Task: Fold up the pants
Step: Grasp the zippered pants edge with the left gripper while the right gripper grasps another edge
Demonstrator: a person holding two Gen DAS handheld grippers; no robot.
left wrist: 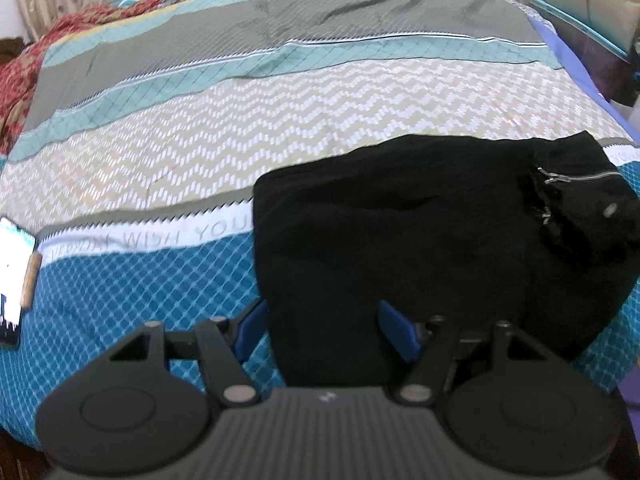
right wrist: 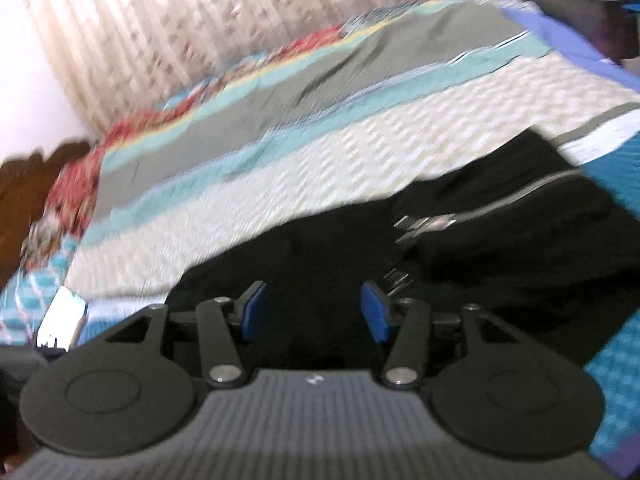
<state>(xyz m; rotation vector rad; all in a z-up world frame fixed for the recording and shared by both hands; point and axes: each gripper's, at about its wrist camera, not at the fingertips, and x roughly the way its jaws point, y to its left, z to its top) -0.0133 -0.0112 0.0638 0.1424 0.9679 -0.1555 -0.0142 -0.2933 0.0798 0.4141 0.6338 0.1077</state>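
The black pants (left wrist: pixel 420 232) lie folded in a thick bundle on the near right part of the bed, with a silver zipper (left wrist: pixel 576 178) at their right end. My left gripper (left wrist: pixel 325 332) hovers open over the bundle's near left edge. Its left pad is above the bedspread and its right pad above the black cloth, and neither pad presses on anything. In the blurred, tilted right wrist view the pants (right wrist: pixel 340 240) fill the lower middle, and the zipper (right wrist: pixel 432 222) shows to the right. My right gripper (right wrist: pixel 314 312) stands open just over the cloth, pads apart.
The bedspread (left wrist: pixel 240 128) has teal, grey and zigzag bands. A lit phone (left wrist: pixel 12 280) lies at the bed's left edge, also visible in the right wrist view (right wrist: pixel 64 316). A curtain (right wrist: pixel 200 20) hangs behind, a wooden headboard (right wrist: pixel 36 172) stands at the left, and furniture (left wrist: pixel 592 8) stands at the far right.
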